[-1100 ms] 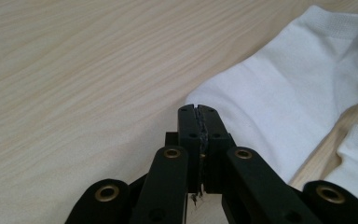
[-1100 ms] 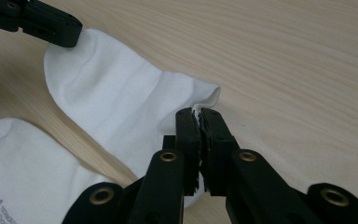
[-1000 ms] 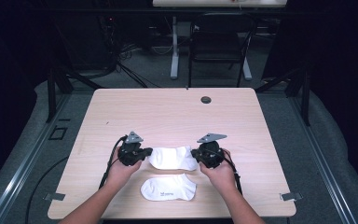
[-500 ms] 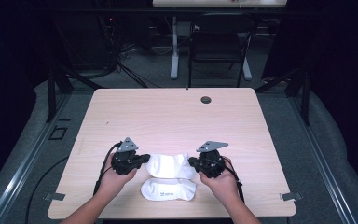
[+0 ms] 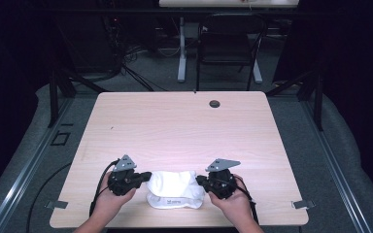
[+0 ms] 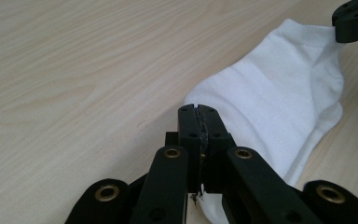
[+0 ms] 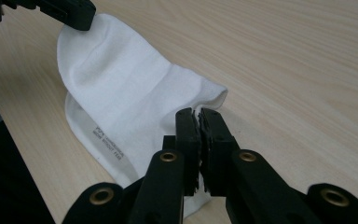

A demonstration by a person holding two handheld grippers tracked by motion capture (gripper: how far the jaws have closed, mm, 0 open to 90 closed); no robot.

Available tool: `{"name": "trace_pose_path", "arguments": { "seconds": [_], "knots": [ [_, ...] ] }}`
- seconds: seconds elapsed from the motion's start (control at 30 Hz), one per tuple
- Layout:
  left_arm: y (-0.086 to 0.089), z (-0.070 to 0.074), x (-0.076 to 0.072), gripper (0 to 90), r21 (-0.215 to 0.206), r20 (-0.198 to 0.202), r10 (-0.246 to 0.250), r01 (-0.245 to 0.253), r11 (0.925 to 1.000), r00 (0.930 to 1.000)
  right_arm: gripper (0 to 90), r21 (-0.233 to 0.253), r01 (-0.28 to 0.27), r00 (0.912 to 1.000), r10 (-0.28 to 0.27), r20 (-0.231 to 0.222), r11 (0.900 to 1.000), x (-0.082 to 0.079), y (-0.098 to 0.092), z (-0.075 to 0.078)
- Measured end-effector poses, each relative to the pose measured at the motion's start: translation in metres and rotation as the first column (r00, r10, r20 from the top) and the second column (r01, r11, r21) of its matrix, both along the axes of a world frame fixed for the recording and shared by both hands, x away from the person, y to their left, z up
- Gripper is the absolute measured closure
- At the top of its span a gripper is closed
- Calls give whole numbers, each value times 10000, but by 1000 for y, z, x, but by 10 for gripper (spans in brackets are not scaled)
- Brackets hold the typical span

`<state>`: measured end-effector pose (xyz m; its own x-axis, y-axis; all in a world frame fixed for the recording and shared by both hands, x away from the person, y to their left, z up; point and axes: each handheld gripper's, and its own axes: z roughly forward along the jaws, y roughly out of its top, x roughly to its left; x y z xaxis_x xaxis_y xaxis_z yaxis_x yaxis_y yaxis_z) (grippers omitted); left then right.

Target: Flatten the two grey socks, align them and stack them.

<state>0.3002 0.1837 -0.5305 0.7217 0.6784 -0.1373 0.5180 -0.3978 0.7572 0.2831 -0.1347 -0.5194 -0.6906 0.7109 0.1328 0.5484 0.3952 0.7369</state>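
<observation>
Two white knitted ankle socks sit near the front edge of the light wood-grain table point(image 5: 184, 126), between the two grippers. The upper white sock point(image 5: 172, 182) is held at both ends and is laid over the lower white sock point(image 5: 175, 201), whose printed sole text shows at its near side.

Left gripper point(image 5: 143, 177): jaws closed tight on one end of the upper sock; in the left gripper view the fabric is pinched between the pads point(image 6: 199, 126) and the sock point(image 6: 270, 102) runs away toward the other gripper's tip point(image 6: 354, 21).

Right gripper point(image 5: 201, 182): jaws closed on the opposite end; right gripper view shows the cloth edge point(image 7: 205, 93) entering the narrow gap at the tips.

Judgement: gripping both ends keeps the sock spread flat, so it can be lined up on its mate as a pair; the overlap looks nearly complete, slightly offset to the far side.

Room: front table edge lies close behind both hands, so little margin toward the person. Far half of the table is open; a small dark round grommet point(image 5: 215, 103) sits well apart near the far edge.
</observation>
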Motion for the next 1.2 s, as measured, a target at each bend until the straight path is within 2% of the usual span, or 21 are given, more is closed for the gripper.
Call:
{"name": "trace_pose_path", "arguments": {
  "seconds": [0.23,0.3,0.37,0.5,0.7,0.87,1.2],
  "knots": [
    [-2,-1,-12,892,115,-117,-106,107,9999,9999,868,-63,-35,9999,36,138,10000,-13,0,-6],
    [-2,-2,-14,892,183,-30,-179,179,9997,9998,868,-52,-17,9998,18,193,10000,-16,-1,-7],
    [-3,-5,-16,892,117,-84,-124,125,9999,9999,869,-77,10,9998,-9,199,10000,-16,-1,-7],
    [-4,-10,-17,891,288,-141,-183,187,9994,9997,868,-137,17,10000,-17,43,9999,-16,-2,-13],
    [-1,-15,-16,891,333,-318,-191,201,9992,9993,868,-17,42,10000,-42,21,10000,-15,-1,-16],
    [-3,-19,-18,891,485,-463,-287,309,9983,9985,868,-161,11,10000,-11,22,9999,-15,0,-18],
    [-5,-30,-15,889,705,-646,-168,213,9973,9978,868,-353,5,9999,-10,-161,9994,-10,1,-24]
  ]
}}
